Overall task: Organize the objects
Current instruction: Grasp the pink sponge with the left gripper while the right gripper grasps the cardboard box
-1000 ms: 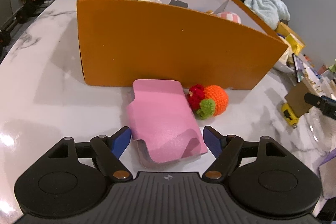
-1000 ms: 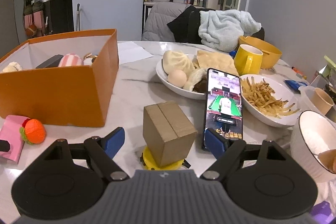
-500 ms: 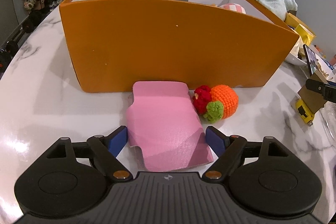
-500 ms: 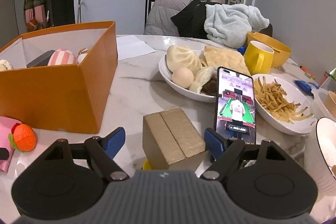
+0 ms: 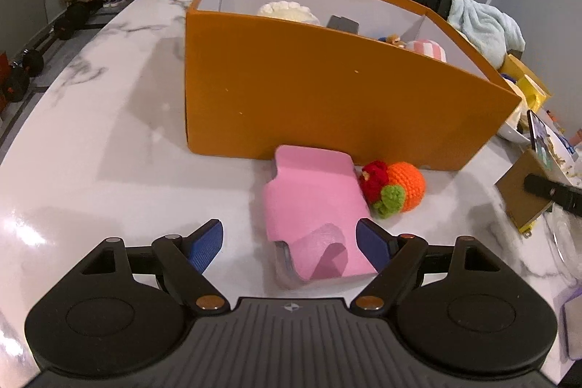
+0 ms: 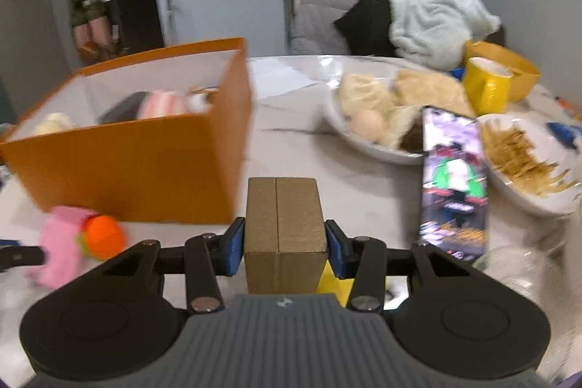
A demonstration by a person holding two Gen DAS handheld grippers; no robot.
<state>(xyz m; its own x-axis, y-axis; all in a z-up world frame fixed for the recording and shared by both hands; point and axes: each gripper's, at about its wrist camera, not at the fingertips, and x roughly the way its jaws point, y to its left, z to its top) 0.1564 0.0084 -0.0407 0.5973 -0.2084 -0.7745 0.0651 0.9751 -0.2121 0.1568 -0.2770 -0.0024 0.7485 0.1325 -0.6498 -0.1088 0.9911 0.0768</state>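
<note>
Orange box point(image 5: 327, 104) – several items already stowed. Left gripper point(image 5: 290, 242) jaws spread around pink case point(image 5: 313, 202); right gripper point(image 6: 285, 244) jaws just closed, pinching brown block point(image 6: 283, 228). Crochet fruit point(image 5: 396, 188) left outside.

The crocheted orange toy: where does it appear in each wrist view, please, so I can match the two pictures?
Left wrist view: the crocheted orange toy lies right of centre, beside the pink pouch, in front of the orange box.
Right wrist view: it lies low at the left edge.
Shared landmark: the orange box.
</note>
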